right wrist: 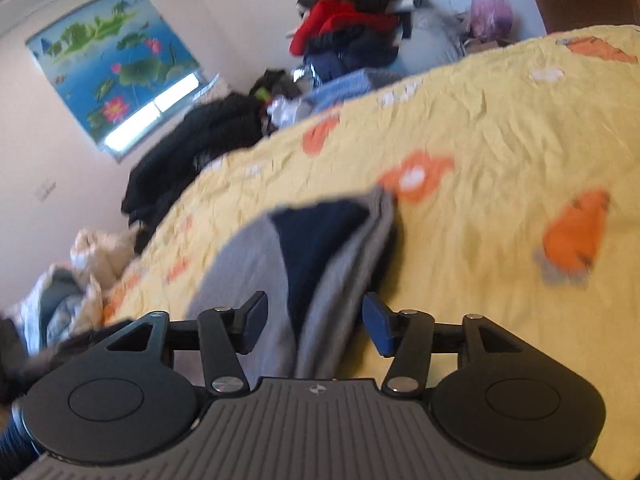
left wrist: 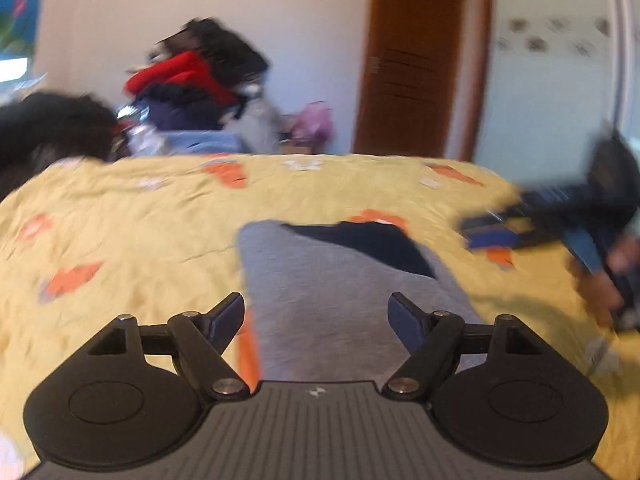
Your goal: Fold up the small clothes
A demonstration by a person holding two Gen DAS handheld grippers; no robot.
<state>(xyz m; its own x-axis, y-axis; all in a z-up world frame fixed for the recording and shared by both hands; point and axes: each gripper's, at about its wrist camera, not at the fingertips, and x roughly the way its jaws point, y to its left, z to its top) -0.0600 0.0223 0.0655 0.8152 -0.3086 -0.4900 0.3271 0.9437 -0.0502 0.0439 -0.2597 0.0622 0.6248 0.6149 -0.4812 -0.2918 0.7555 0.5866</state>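
Here the grey garment (left wrist: 340,280) with its navy patch is lying on the yellow bedspread (left wrist: 120,240), its long axis running straight ahead from both grippers. The left gripper (left wrist: 316,316) is hovering over its near end, jaws spread and empty; the right gripper (right wrist: 316,320) is straddling the garment's raised fold, jaws apart, seemingly nearer for pinching.
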